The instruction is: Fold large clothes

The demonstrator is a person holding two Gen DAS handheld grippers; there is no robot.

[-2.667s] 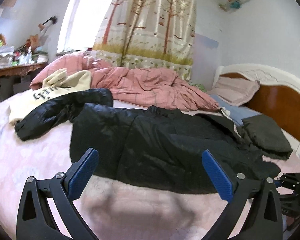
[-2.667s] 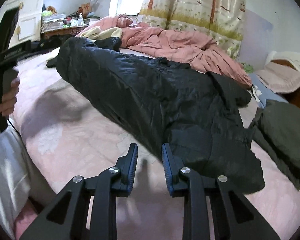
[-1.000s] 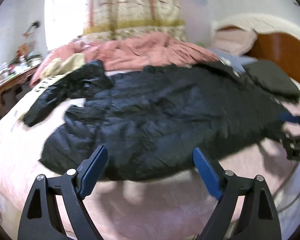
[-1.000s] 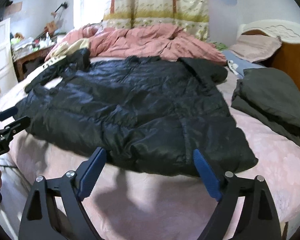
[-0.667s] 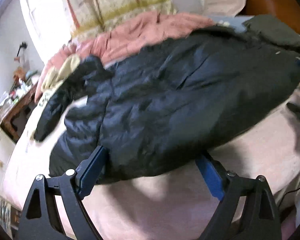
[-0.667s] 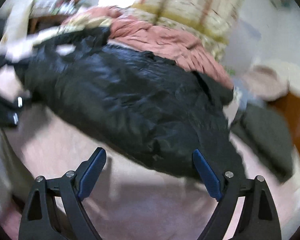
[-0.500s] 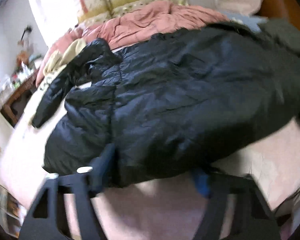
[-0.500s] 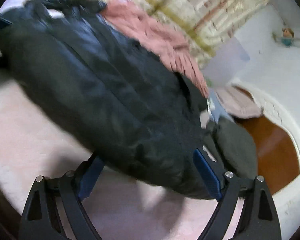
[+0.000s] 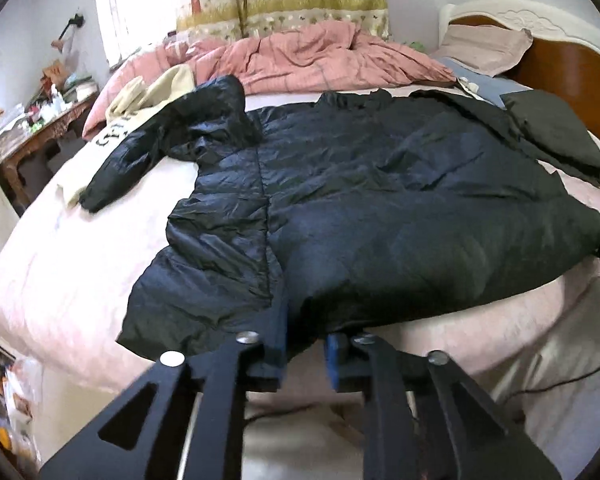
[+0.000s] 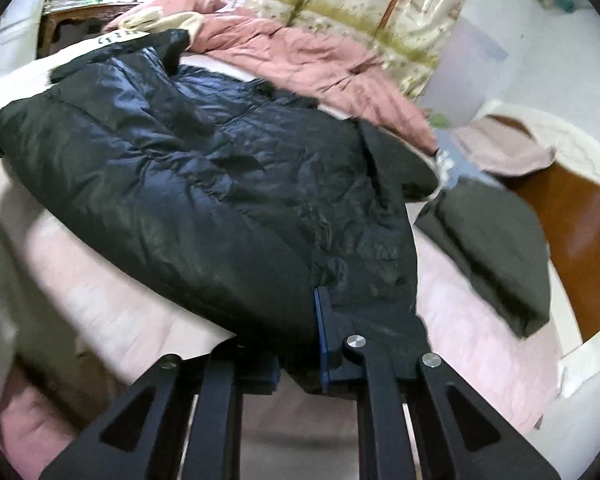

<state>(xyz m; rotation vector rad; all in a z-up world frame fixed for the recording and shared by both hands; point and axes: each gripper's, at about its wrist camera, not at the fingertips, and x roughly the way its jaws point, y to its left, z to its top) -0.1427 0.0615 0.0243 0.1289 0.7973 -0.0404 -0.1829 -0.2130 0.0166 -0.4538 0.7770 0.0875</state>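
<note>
A pink-sheeted bed [image 9: 60,264] carries a black puffer jacket [image 9: 380,208] spread across its middle, hem at the near edge. A crumpled pink quilt [image 9: 320,60] lies along the far edge, and a folded dark garment [image 9: 552,132] sits toward the headboard corner. The left hand-held gripper [image 9: 305,344] is pinched narrow on the jacket's hem; the right hand-held gripper [image 10: 300,354] likewise clamps the hem nearer the headboard.

A: Where does the jacket [image 9: 380,208] lie?
B: Spread on the bed [image 9: 60,272], hem at the near edge, between the 2 grippers.
A: And behind?
B: A quilt [image 9: 320,60]; a folded garment [image 9: 556,136] to its right, beside the pillow [image 9: 484,48].
</note>
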